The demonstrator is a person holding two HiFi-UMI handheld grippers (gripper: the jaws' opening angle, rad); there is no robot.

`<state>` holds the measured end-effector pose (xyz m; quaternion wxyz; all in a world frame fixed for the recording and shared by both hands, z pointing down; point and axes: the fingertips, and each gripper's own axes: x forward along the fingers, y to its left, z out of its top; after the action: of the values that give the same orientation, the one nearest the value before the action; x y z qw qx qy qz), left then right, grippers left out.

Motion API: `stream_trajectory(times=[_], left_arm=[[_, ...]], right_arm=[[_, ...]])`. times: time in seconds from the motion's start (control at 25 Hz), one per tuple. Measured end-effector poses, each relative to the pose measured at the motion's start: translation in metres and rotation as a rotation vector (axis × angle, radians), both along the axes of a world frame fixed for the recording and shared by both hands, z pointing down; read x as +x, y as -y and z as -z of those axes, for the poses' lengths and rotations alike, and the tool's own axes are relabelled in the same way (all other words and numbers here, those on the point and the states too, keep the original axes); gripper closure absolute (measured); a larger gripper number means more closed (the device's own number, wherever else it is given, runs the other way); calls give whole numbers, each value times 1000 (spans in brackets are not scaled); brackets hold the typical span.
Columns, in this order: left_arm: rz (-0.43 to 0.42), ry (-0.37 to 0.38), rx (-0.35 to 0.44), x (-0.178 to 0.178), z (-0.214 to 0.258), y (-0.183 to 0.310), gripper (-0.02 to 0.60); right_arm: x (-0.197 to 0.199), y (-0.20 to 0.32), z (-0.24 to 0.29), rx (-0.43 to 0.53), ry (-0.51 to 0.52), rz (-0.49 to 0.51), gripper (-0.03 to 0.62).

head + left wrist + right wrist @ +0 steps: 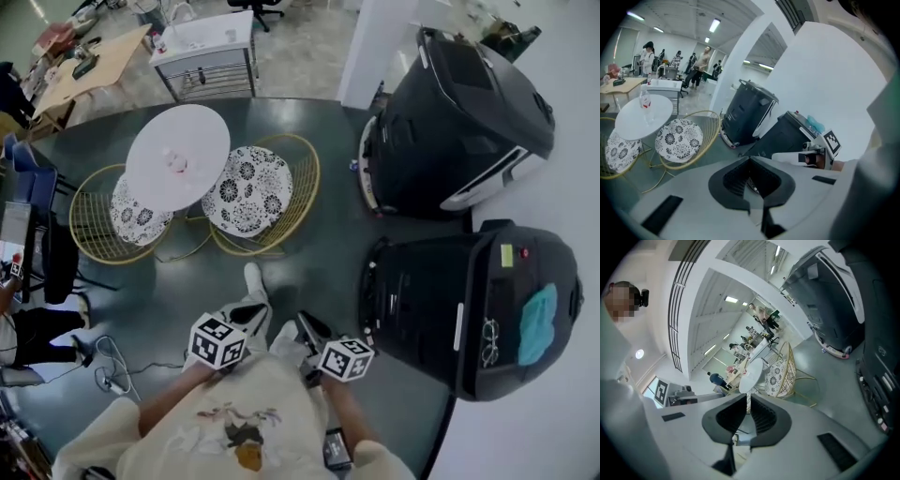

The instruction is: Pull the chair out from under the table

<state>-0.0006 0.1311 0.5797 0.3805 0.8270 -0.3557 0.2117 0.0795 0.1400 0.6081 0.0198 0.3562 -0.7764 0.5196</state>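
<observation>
Gold wire chair point(255, 192) with a patterned cushion is sitting in the upper middle of the head view. Its seat is tucking partly under the rim of the white round table point(178, 141). A second chair point(127, 214) of the same kind is sitting further left, tucked deeper. We are taking the nearer one as the target, though we cannot tell for sure.

Left gripper point(249, 315) and right gripper point(309, 330) are both hovering at bottom centre, well apart from the chair and pointing up the frame. In each gripper view we are seeing the jaws pressed together with nothing between them.

Key relation: the chair is lying almost straight up the frame from the left gripper, and up and to the left of the right one. The left is looking slightly nearer.

The chair's curved back rim point(307, 178) is bulging toward the right and lower side, while the seat front is facing upper left into the table. Its front-to-back line is therefore running upper left to lower right. We are expecting the pull to follow that line toward lower right, with the jaws spreading first to take the rim.
</observation>
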Motion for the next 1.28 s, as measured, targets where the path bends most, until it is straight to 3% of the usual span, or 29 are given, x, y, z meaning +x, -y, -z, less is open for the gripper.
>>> stream_trajectory(times=[0.16,0.4,0.6,0.72,1.0,1.16,1.28], left_arm=[[12,-41,60,-15,20,72,572],[56,-95,125,-68,43,159,572],[62,-65,126,-109,26,197,572],[91,-65,97,-124,25,203,572],[218,-9,83,-148,16,208,572],[320,5,55,-160,12,199,572],[377,2,24,-162,11,191,572]], right_arm=[[-19,59,19,48,-51,35,565],[-51,151,42,83,-85,54,565],[-62,212,20,19,-83,33,565],[-57,239,-4,-64,-125,48,565],[-32,296,-105,-180,-346,75,561],[-18,316,-163,-260,-447,86,476],[-17,323,-188,-324,-458,86,474]])
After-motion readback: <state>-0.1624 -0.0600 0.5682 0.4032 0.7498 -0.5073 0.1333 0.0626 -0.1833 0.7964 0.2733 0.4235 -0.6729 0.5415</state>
